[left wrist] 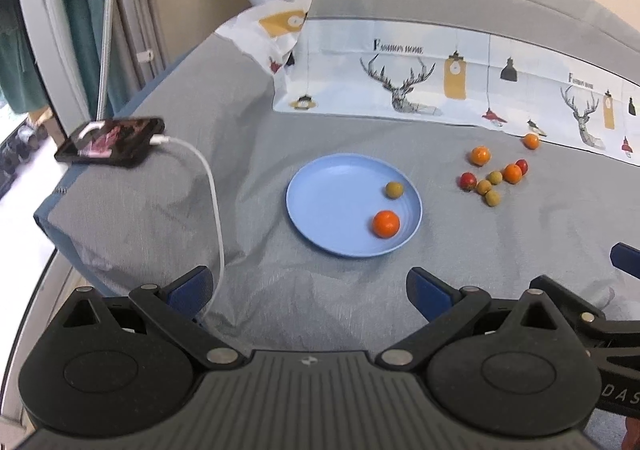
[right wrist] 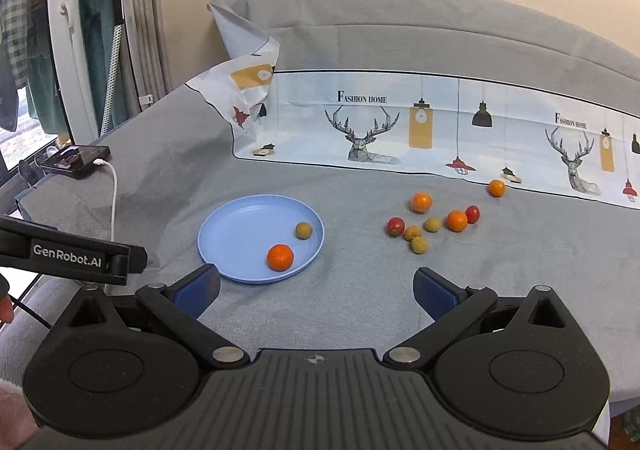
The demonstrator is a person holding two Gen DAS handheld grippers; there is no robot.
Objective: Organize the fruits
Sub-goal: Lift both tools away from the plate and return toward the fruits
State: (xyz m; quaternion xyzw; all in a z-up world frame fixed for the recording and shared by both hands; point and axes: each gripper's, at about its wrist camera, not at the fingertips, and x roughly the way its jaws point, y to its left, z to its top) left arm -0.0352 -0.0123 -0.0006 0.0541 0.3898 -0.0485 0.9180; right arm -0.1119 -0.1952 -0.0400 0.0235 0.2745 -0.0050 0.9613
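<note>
A light blue plate (left wrist: 320,206) (right wrist: 236,226) lies on the grey bedcover and holds an orange fruit (left wrist: 386,224) (right wrist: 280,257) and a small brown-green fruit (left wrist: 394,190) (right wrist: 304,229). To its right lies a loose cluster of several small fruits (left wrist: 493,180) (right wrist: 430,225), orange, red and brown-green, with one orange fruit (left wrist: 531,140) (right wrist: 496,188) farther back. My left gripper (left wrist: 310,286) hangs open and empty in front of the plate. Also open and empty, my right gripper (right wrist: 316,290) hovers between plate and cluster, short of both.
A phone (left wrist: 112,140) (right wrist: 76,156) on a white charging cable (left wrist: 212,194) rests at the bed's left corner. A printed pillow (left wrist: 440,74) (right wrist: 420,122) lies behind the fruits. The left gripper's body (right wrist: 72,256) shows at the right wrist view's left edge. A clothes rack stands left.
</note>
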